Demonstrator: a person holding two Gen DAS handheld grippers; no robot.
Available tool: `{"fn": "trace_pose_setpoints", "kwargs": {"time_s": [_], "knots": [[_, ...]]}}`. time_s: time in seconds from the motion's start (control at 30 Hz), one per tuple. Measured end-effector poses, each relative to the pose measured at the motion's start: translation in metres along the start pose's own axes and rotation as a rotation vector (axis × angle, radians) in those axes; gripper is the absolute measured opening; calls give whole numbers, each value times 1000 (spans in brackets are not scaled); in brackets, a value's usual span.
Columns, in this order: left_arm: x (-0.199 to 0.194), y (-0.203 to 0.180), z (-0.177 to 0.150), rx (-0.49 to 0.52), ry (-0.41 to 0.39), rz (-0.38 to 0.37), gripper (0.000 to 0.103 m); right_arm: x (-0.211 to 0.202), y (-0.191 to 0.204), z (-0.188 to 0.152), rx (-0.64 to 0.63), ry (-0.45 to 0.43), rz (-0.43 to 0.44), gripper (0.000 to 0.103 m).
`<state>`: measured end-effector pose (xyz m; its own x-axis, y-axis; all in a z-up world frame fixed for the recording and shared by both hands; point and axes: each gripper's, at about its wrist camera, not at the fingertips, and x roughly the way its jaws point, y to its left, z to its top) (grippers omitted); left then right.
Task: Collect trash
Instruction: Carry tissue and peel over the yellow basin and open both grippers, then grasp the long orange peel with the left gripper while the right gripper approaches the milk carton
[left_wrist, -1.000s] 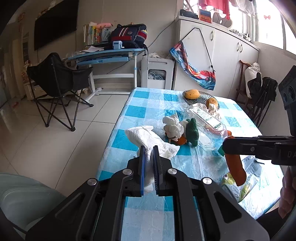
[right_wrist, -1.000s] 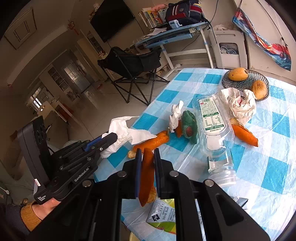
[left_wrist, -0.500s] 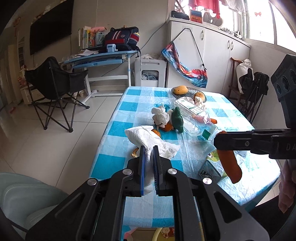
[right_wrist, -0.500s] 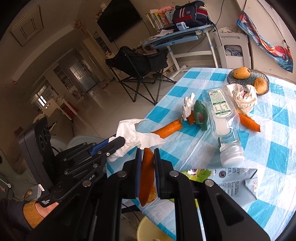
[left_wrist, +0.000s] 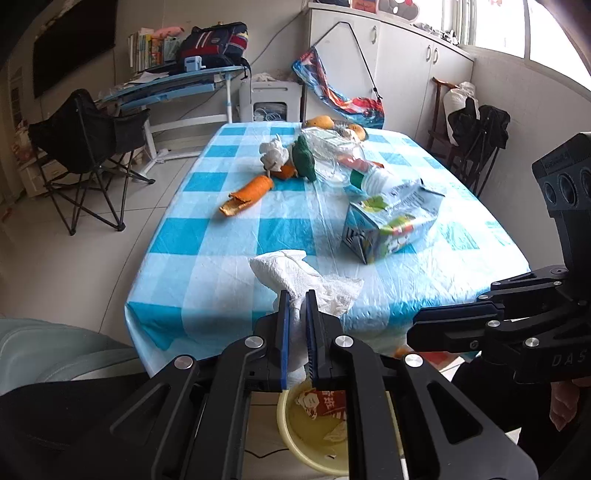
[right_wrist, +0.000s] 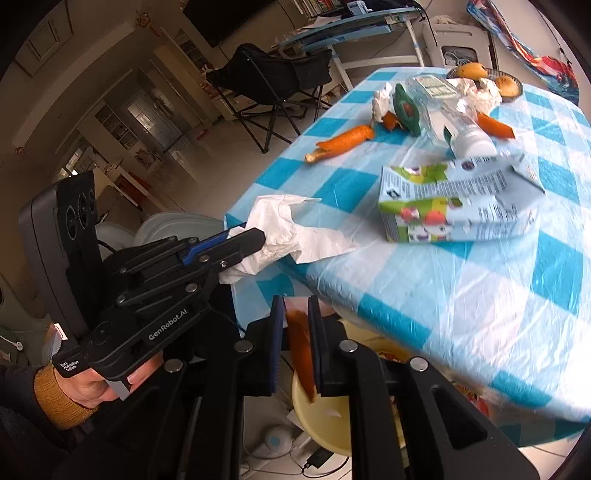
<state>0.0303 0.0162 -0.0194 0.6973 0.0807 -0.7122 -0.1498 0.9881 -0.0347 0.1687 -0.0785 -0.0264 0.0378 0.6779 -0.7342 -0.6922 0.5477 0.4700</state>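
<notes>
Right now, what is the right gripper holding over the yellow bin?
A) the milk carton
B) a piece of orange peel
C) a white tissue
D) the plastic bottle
B: the right gripper is shut on a strip of orange peel that hangs above the yellow bin, while the white tissue sits in the left gripper.

R tongs pinching carrot, yellow bin below
</notes>
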Motion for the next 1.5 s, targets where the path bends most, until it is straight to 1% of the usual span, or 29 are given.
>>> {"fn": "trace_pose_setpoints", "kwargs": {"time_s": [0.07, 0.1, 0.17, 0.2, 0.3, 0.37, 0.43, 0.47, 0.5, 0.53, 0.57, 0.6, 0.63, 0.67, 0.73, 0.93, 1.03, 1.13, 1.33, 1.43, 1.5], "knots": [[-1, -6, -9, 16, 29, -4, 8, -1, -2, -11, 12, 18, -26, 15], [-1, -9, -13, 23, 45, -6, 8, -1, -3, -16, 18, 26, -46, 17], [0, -14, -22, 35, 80, -17, 8, -4, -6, -24, 32, 21, -81, 29], [0, -16, -26, 41, 99, -24, 8, -6, -9, -25, 44, 12, -92, 37], [6, -26, -38, 67, 167, -50, 8, -14, -18, -28, 88, -28, -109, 43], [8, -32, -45, 88, 212, -75, 8, -22, -22, -27, 104, -74, -125, 48], [9, -35, -49, 95, 232, -90, 8, -31, -26, -25, 110, -125, -164, 60], [9, -37, -50, 95, 233, -96, 10, -33, -29, -24, 118, -144, -179, 62], [8, -36, -50, 92, 230, -99, 13, -35, -32, -24, 134, -158, -185, 63], [5, -36, -50, 87, 217, -104, 18, -37, -36, -25, 151, -170, -190, 63], [2, -35, -48, 81, 198, -103, 27, -38, -39, -26, 167, -180, -196, 64], [0, -33, -46, 75, 176, -98, 33, -39, -43, -26, 180, -191, -203, 65], [-4, -32, -45, 67, 148, -88, 43, -40, -45, -26, 187, -202, -212, 66], [-8, -29, -43, 57, 124, -78, 48, -41, -46, -25, 188, -212, -221, 67], [-12, -25, -39, 37, 93, -69, 51, -42, -46, -25, 188, -224, -231, 70], [-18, 1, -29, -87, 14, -8, 70, -43, -47, -24, 171, -247, -265, 73], [-17, 14, -25, -144, -5, 35, 75, -40, -48, -22, 175, -246, -270, 74], [-16, 17, -25, -156, -16, 59, 80, -39, -49, -22, 174, -245, -271, 75], [-12, 5, -27, -94, -32, 92, 86, -39, -49, -22, 170, -249, -277, 77], [-11, 0, -27, -68, -26, 95, 87, -41, -48, -22, 173, -254, -281, 77], [-10, 0, -27, -68, -25, 93, 87, -43, -47, -21, 172, -258, -272, 78]]}}
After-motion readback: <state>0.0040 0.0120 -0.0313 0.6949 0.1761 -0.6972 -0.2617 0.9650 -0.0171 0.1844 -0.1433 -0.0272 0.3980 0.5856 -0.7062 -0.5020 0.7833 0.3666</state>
